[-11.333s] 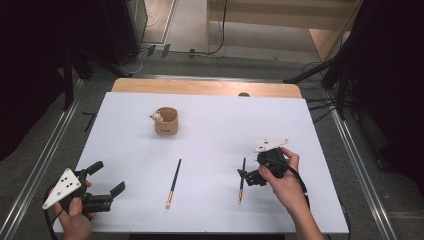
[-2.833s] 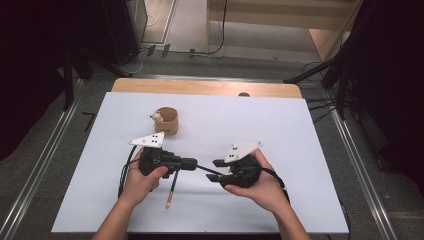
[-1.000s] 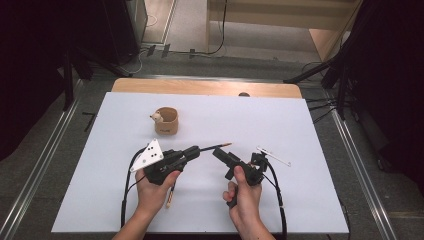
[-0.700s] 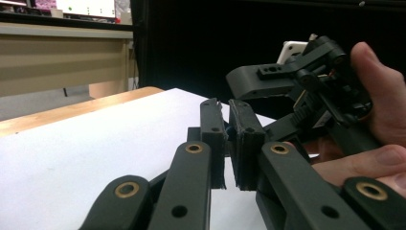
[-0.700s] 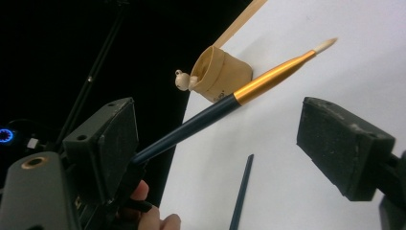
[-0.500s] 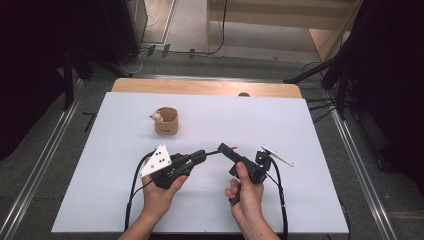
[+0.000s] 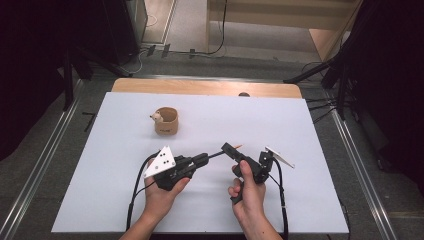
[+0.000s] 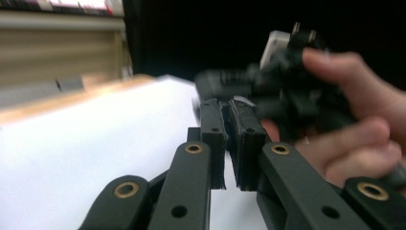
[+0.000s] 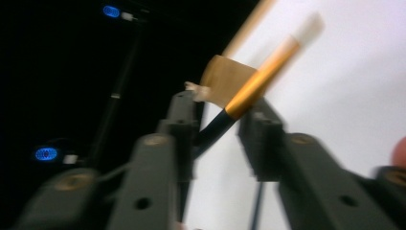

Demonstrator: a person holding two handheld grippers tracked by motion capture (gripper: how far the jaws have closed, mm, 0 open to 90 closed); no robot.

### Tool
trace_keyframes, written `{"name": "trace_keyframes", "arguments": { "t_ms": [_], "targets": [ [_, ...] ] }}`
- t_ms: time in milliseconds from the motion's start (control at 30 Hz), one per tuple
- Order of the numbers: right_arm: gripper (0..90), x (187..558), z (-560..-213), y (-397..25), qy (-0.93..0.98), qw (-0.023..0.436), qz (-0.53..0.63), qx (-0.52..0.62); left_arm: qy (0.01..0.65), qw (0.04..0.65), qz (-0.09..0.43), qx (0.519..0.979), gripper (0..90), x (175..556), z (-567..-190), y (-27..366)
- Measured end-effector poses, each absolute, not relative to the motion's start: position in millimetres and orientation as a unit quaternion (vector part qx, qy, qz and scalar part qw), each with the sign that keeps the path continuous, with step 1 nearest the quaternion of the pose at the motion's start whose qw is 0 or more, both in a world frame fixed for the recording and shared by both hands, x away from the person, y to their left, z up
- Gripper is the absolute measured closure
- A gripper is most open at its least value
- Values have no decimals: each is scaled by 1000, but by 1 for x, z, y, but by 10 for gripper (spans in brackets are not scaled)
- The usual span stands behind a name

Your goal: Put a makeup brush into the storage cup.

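Note:
A thin black paintbrush (image 7: 216,154) with a gold ferrule and pale tip is held level above the white table (image 7: 310,150). My left gripper (image 7: 202,160) is shut on its shaft, and in the left gripper view (image 8: 226,109) the pads stand almost together. My right gripper (image 7: 229,148) is at the brush's tip end, pointing toward the left gripper. In the right gripper view (image 9: 220,115) the jaws stand apart, with the brush (image 9: 258,81) slanting between them and its shaft against one jaw. A tan cup (image 7: 166,121) bearing a small animal figure stands at the back left, and appears blurred beyond the jaws as the cup (image 9: 222,79).
A wooden strip (image 7: 205,87) runs along the table's far edge. Cables trail from both grippers across the near part of the table. Dark stands and floor rails flank the table on both sides.
Both hands have drawn closer together. The left gripper carried the brush rightward, and its tip end now lies between the right gripper's jaws.

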State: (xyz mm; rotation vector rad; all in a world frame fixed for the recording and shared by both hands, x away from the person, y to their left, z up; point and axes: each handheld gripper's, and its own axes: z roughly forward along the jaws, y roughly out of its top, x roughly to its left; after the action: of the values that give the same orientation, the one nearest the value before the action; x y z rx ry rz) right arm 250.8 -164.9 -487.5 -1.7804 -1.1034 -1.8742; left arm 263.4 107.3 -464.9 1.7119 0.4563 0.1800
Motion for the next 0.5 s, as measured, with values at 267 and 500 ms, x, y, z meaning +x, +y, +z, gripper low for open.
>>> {"name": "trace_keyframes", "arguments": {
  "t_ms": [267, 500],
  "targets": [
    [848, 246, -464, -165, -485, 41, -658, -574, 218, 615, 47, 756, 504, 268, -460, 107],
    [848, 238, -442, -154, -565, -54, -639, -519, 221, 594, 52, 772, 508, 266, -458, 100]
  ]
}}
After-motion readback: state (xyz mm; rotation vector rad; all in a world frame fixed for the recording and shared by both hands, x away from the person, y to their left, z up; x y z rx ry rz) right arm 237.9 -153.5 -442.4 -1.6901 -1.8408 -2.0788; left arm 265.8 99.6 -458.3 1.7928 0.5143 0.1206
